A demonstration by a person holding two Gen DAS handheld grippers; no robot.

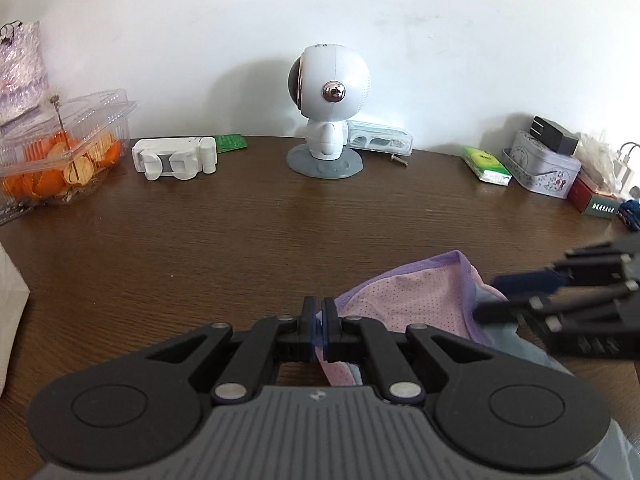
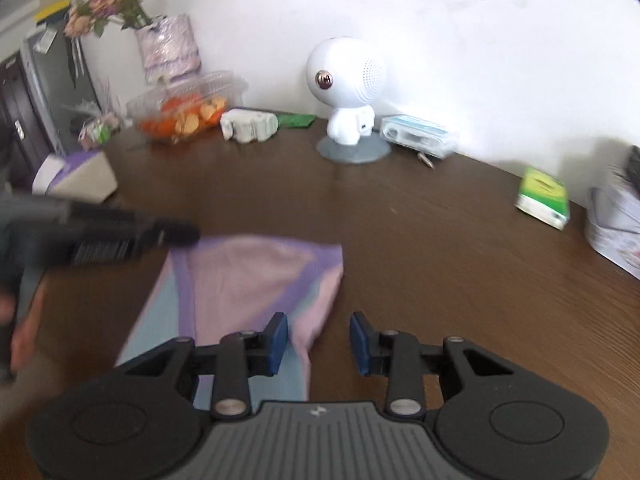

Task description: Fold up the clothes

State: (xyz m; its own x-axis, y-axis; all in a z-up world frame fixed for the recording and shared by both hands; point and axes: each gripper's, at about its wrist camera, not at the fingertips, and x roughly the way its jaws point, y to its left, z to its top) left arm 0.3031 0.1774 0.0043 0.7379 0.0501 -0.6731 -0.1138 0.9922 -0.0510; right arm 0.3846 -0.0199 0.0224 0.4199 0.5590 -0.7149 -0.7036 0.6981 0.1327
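Observation:
A small pink garment [image 2: 244, 280] with purple trim and a pale blue panel lies on the brown table [image 2: 440, 240], partly folded. In the left wrist view the garment [image 1: 412, 296] is lifted at one edge. My left gripper [image 1: 319, 320] is shut on that edge; it shows blurred at the left of the right wrist view [image 2: 176, 234]. My right gripper [image 2: 319, 342] is open just above the garment's near right edge, holding nothing. It shows blurred at the right of the left wrist view [image 1: 496, 296].
Along the back wall stand a white round-headed robot figure [image 1: 328, 96], a white clip device [image 1: 176, 156], a clear box of orange peel [image 1: 60, 156], a green packet [image 1: 486, 164], a tin [image 1: 540, 168] and a flower vase [image 2: 168, 46]. A tissue box [image 2: 76, 172] sits at left.

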